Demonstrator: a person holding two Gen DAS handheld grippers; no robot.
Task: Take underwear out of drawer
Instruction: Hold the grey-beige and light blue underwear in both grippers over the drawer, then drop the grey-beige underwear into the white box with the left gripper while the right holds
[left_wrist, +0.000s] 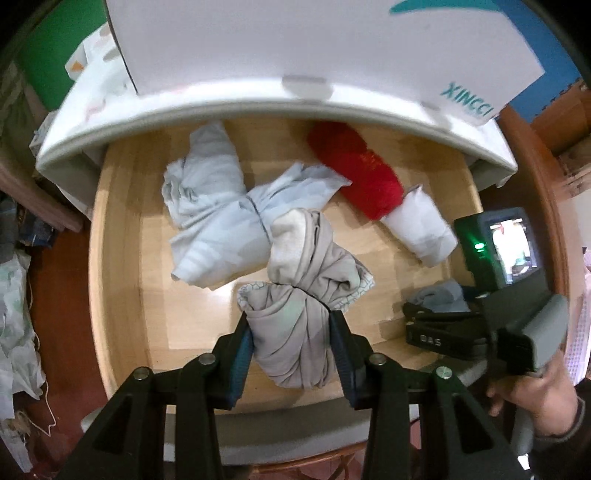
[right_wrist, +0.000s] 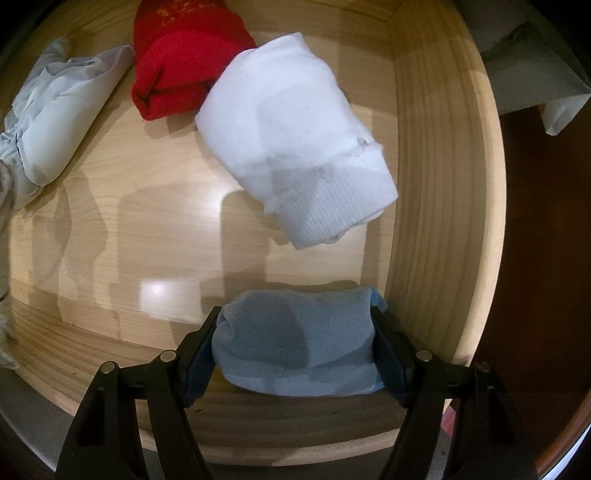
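Beige-grey knotted cloth underwear bundle sits clenched crosswise in the left tongs, long axis running away from them, above the near end of the light wooden drawer, while the right tongs clamp a pale blue rolled sock at the drawer's near right corner.

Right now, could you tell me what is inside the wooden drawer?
In the wooden drawer: a pale blue bundle, red roll, white roll, the beige bundle in the left gripper and a blue roll in the right gripper. The cabinet top hides the back.
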